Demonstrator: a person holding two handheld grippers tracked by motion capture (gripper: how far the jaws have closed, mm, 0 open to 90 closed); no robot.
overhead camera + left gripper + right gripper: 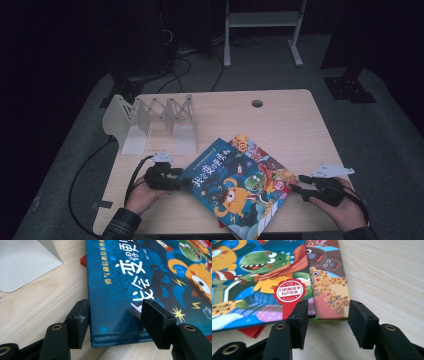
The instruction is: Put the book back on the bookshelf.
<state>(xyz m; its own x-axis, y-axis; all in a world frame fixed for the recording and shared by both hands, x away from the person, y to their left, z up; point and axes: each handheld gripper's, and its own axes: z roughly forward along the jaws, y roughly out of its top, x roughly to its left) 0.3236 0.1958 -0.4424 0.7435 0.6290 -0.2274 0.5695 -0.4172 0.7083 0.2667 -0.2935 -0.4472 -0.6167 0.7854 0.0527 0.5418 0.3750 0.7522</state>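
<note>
Left gripper [176, 183], jaws open, straddles the near-left corner of the top blue picture book [231, 192]. Right gripper [300, 190], jaws open, faces the stack's right edge on the pale wooden table [280, 125]; bare tabletop lies far and right.

lower books [235, 144] mostly covered, titles unreadable

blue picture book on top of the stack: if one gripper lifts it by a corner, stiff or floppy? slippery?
The blue cartoon-monster picture book looks hardbacked: its corner shows thick, squared boards, so it probably stays stiff. The cover reflects light, so it is likely slick and may slide off the colourful book beneath. Its broad shape may twist in the left hand-held gripper, whose jaws are open.
</note>
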